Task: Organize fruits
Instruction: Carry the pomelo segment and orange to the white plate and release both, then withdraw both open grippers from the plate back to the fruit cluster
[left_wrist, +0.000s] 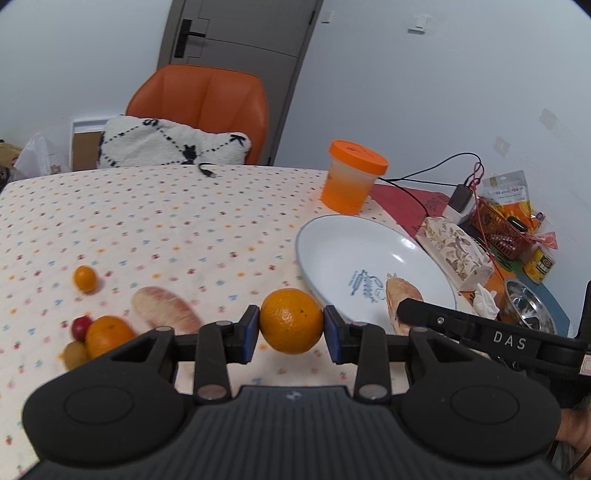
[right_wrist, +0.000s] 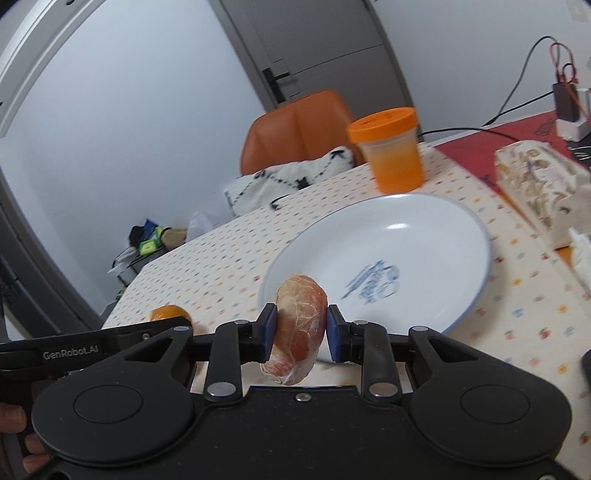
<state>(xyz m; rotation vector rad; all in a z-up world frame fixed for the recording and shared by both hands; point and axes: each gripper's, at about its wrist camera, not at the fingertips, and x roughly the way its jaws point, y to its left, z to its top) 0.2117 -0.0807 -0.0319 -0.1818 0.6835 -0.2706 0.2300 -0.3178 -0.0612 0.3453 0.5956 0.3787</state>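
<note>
I see plain pale walls (left_wrist: 424, 92) and a grey door (left_wrist: 236, 40) with a black handle (left_wrist: 186, 37). An orange chair (left_wrist: 207, 96) holding a black-and-white cushion (left_wrist: 166, 142) stands behind the table (left_wrist: 147, 214)

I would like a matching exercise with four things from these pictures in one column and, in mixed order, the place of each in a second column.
Things:
1. orange
2. peeled pomelo piece
3. white plate
4. small red fruit

Places:
A. on the tablecloth, touching another orange
B. between the fingers of the left gripper
C. on the table, in front of the orange-lidded cup
D. between the fingers of the right gripper

Pairs: 1-B, 2-D, 3-C, 4-A
</note>
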